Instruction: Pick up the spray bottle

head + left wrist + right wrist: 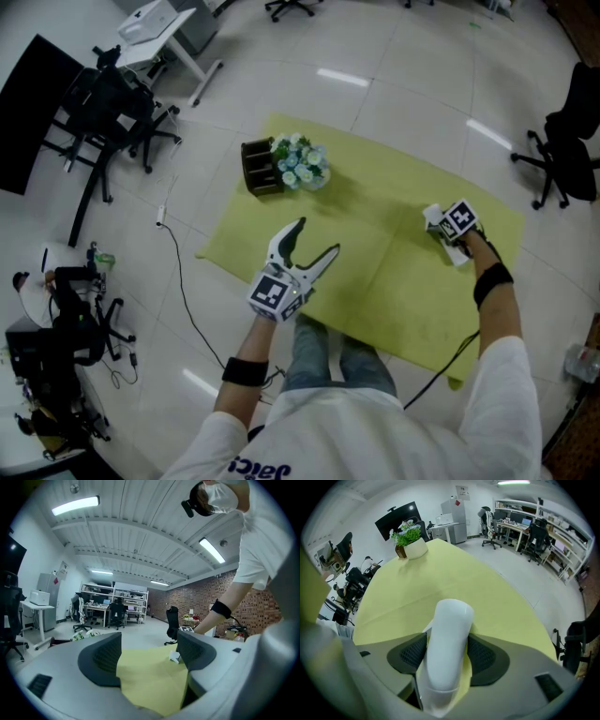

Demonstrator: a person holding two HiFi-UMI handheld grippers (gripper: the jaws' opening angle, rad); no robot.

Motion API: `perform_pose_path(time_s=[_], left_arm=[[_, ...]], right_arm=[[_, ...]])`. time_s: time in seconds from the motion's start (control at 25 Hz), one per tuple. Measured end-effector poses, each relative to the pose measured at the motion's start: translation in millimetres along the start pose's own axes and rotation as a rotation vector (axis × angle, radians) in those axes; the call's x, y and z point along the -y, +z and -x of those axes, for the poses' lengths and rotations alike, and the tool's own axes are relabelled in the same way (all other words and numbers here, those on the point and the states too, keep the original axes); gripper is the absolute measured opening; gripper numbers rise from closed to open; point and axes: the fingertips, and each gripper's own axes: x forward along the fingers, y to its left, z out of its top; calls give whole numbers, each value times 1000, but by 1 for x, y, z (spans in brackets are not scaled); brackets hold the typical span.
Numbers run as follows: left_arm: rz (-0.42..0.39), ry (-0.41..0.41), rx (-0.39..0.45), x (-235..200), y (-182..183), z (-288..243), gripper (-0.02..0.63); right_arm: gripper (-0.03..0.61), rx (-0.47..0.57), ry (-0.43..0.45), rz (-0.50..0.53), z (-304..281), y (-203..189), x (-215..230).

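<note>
Now the right gripper (446, 656) clamps the spray bottle (448, 630) at the yellow cloth's (394, 272) right edge; the left gripper (317, 236) gapes empty.

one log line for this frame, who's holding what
phase: grasp | right hand-held gripper: shut on spray bottle | left hand-held gripper: open, empty, over yellow cloth | lift: cannot tell

This is a big office. Black wheeled chairs (572, 141) stand on the tile floor (412, 56). Far desks (98, 607) hold computers (106, 602).
</note>
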Motion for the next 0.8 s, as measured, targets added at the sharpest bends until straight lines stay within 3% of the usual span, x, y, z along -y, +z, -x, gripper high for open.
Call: perform_pose_path(time_s=[0.24,0.56,0.8], left_arm=[[4,9,24,1,7,9,356],[-6,28,17,0,18,27,355],[-36,40,31,-6,45,40,354]], right_arm=[[259,15,-5,26,2,6,-7],[247,134,14,79,21,25,-35],[244,215,-26,28,40,31,-29]])
